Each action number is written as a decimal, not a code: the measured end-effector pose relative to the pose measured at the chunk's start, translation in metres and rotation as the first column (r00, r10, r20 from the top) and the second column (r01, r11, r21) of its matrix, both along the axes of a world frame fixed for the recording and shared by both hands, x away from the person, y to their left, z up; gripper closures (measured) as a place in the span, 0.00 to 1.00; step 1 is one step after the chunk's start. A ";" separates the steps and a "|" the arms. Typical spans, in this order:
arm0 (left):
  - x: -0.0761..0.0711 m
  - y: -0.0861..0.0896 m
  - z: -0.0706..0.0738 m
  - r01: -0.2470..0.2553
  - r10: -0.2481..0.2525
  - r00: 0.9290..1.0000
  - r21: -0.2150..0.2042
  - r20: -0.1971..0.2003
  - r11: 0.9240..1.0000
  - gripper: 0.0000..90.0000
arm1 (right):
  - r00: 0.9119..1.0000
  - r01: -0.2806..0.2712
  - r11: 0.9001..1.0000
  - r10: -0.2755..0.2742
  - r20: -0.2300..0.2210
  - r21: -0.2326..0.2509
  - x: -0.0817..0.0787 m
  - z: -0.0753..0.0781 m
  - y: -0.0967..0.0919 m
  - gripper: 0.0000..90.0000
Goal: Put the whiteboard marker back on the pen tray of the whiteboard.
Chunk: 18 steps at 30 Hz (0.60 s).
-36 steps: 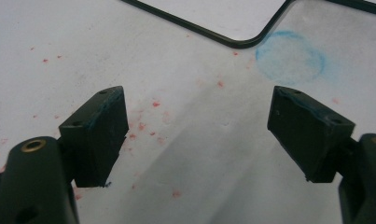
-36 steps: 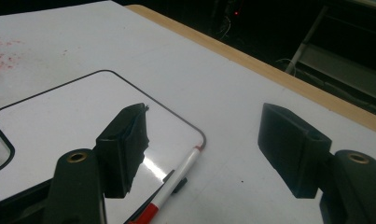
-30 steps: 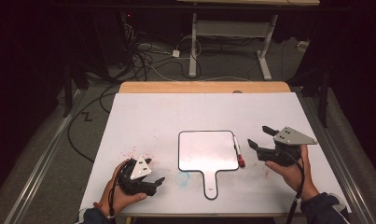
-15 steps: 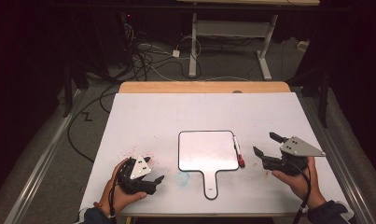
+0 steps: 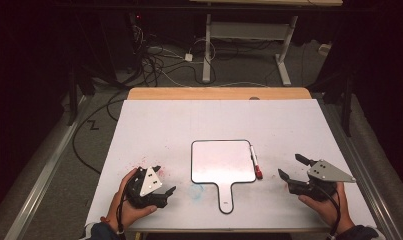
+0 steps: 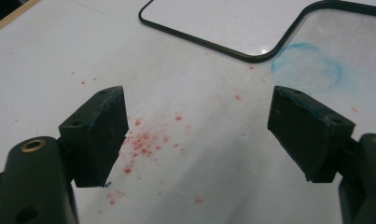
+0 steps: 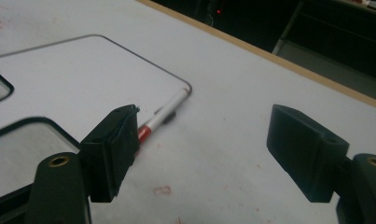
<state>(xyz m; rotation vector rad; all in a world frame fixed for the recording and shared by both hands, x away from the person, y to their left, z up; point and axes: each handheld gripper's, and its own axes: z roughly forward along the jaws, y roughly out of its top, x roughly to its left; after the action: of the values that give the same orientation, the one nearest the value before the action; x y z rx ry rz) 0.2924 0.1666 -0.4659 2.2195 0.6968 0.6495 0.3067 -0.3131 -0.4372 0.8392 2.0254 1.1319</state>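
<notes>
Beside the whiteboard [image 5: 223, 161], right gripper [image 5: 291, 167] hovers (jaws apart).

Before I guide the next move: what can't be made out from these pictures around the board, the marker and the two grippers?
- Marker: its red end is hidden behind the right gripper's near jaw, right gripper view.
- Marker lettering: too small, high view.
- Whiteboard: cut off by the top edge, left gripper view; its handle can't be seen there.
- Left gripper: jaws partly hidden under its grey plate, high view.
</notes>
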 end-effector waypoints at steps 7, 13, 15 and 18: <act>-0.002 0.002 0.001 -0.026 0.026 1.000 -0.013 0.001 1.000 0.21 | 1.000 0.003 1.000 -0.004 -0.029 -0.021 -0.008 -0.020 -0.008 0.26; -0.003 0.000 0.002 -0.017 0.017 1.000 -0.016 0.006 1.000 0.21 | 0.999 -0.002 0.999 0.001 -0.035 -0.035 -0.010 -0.023 -0.008 0.26; -0.004 -0.001 0.001 -0.009 0.009 1.000 -0.011 0.008 1.000 0.21 | 0.999 -0.010 0.999 0.009 -0.037 -0.037 -0.011 -0.024 -0.008 0.26; -0.005 -0.001 0.000 -0.006 0.006 1.000 0.000 0.000 1.000 0.21 | 1.000 -0.009 1.000 0.009 -0.024 -0.026 -0.012 -0.021 -0.008 0.26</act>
<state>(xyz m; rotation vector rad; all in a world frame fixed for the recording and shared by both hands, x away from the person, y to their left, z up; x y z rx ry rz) 0.2877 0.1654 -0.4663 2.2183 0.7038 0.6533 0.2945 -0.3207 -0.4582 0.8350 2.0610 1.1027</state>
